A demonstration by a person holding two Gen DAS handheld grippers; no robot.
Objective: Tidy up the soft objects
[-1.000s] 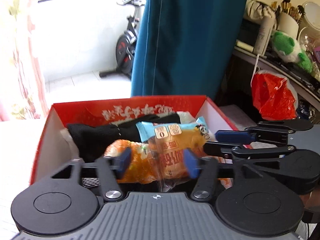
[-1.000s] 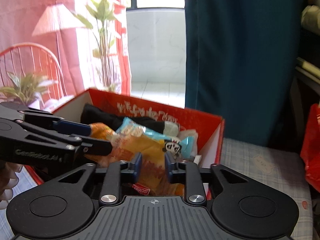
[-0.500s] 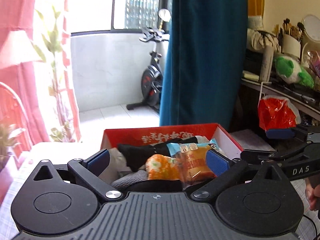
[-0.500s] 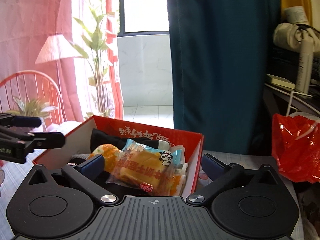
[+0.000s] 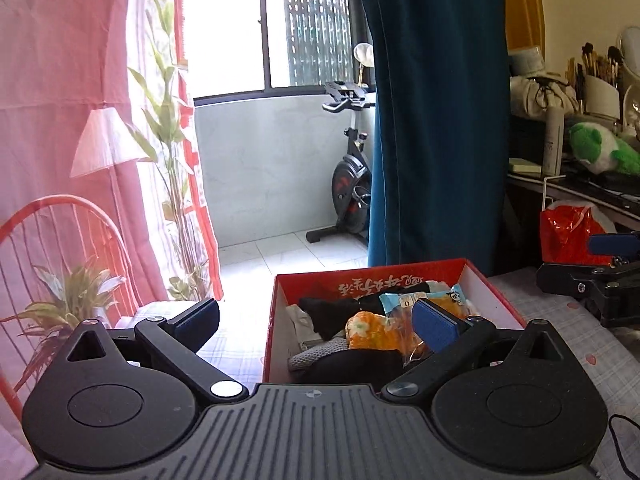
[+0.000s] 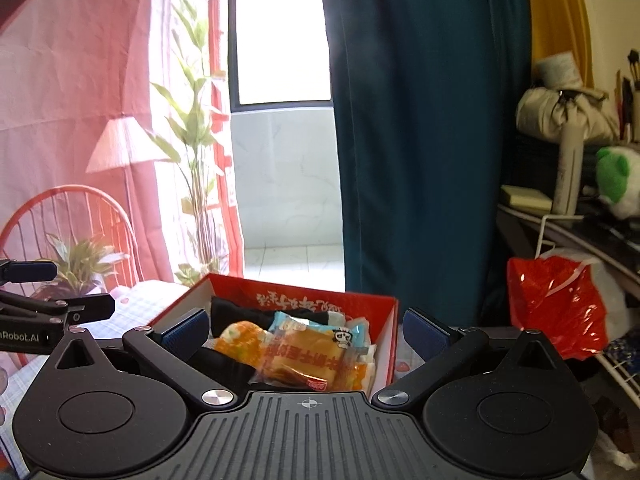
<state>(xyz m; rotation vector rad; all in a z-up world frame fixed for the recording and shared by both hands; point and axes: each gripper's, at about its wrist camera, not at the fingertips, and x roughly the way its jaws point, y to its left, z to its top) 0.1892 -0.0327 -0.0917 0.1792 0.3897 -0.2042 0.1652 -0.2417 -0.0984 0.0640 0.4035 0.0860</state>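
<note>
Both grippers have drawn back and up from the box since the earlier frames, releasing the snack packet they were squeezing. Left wrist view: the left gripper [image 5: 316, 320] has its fingers spread wide and empty; beyond them the red box [image 5: 494, 294] sits on a checked cloth, holding a black garment [image 5: 332, 308], an orange soft item [image 5: 370, 328] and the snack packet [image 5: 404, 304], all inside its walls; the right gripper [image 5: 600, 268] hangs to the right, apart from the box. Right wrist view: the right gripper [image 6: 306, 330] is likewise wide open and holds nothing; the snack packet [image 6: 310, 356] lies on top of the pile. Judging from this, the load looks settled; a good retreat stays clear of the box rim so nothing is dragged out.
</note>
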